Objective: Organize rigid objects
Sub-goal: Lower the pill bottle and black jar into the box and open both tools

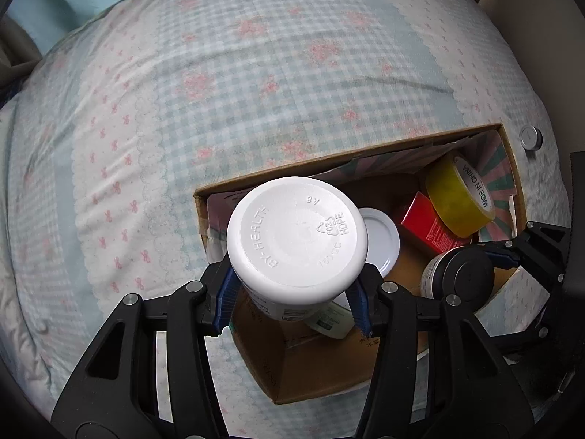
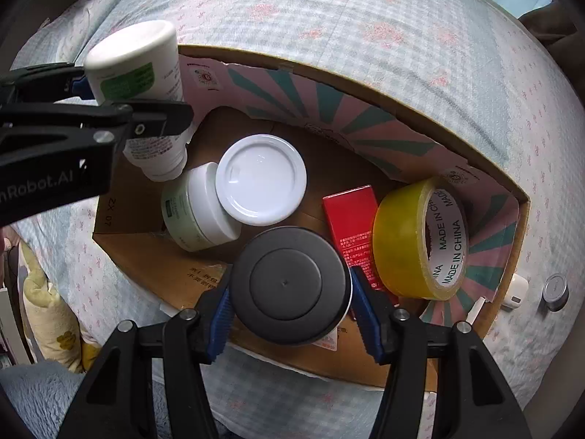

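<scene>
- Left wrist view: the left claw [image 1: 294,294] pinches a white HDPE bottle [image 1: 296,234] upside down, base toward the camera, above the near-left end of the cardboard box [image 1: 329,376] on the bed [image 1: 219,91].
- In the box: yellow tape roll [image 1: 459,201], red carton [image 1: 429,228].
- Right wrist view: the right claw [image 2: 292,314] pinches a black-capped jar [image 2: 290,285] over the box's near edge.
- Beyond it lie a white lid [image 2: 261,179] and a pale green jar [image 2: 197,212].
</scene>
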The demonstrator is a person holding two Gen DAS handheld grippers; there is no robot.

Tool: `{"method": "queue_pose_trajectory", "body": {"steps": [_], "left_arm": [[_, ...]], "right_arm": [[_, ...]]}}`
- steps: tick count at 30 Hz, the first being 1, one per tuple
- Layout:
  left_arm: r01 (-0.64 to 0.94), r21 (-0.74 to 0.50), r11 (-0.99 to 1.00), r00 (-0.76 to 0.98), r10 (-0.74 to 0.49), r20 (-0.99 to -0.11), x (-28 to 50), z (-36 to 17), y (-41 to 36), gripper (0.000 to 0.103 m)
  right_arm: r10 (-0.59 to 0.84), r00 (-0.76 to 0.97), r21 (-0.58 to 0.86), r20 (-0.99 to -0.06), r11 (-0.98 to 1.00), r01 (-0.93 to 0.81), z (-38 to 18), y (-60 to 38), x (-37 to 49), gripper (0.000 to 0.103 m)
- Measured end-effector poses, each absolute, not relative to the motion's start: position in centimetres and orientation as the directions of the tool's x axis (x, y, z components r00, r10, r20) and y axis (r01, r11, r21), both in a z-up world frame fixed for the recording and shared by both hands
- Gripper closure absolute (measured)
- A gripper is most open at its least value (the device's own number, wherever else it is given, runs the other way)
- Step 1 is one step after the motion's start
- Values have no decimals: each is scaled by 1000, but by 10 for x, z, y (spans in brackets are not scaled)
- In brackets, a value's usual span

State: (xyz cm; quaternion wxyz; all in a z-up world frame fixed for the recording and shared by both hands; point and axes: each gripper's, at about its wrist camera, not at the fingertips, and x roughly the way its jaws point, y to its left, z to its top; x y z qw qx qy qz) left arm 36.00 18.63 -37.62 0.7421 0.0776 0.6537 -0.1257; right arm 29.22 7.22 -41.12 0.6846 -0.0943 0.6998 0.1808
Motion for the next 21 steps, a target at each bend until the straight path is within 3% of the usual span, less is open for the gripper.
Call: {"method": "queue_pose_trajectory", "body": {"steps": [7, 9, 10, 11, 13, 21], "left_arm": [[295, -48, 954, 68, -71, -995, 374, -390, 179, 55], [296, -77, 952, 57, -98, -994, 375, -391, 178, 49], [295, -85, 952, 60, -107, -992, 375, -390, 177, 26], [295, -76, 953, 70, -101, -992, 376, -388, 175, 1], [292, -87, 952, 90, -119, -989, 376, -383, 175, 0], [284, -93, 954, 105, -128, -986, 375, -368, 179, 0]], "right_arm": [[111, -54, 123, -992, 914, -387, -420, 74, 297, 48], [120, -41, 127, -992, 923, -364, -420, 71, 300, 48], [138, -37, 142, -990, 929, -343, -419, 69, 301, 47], [158, -41, 162, -987, 934, -318, -420, 66, 301, 30], [158, -53, 166, -986, 946, -278, -424, 63, 303, 0], [159, -30, 161, -987, 944, -289, -420, 66, 285, 0]]}}
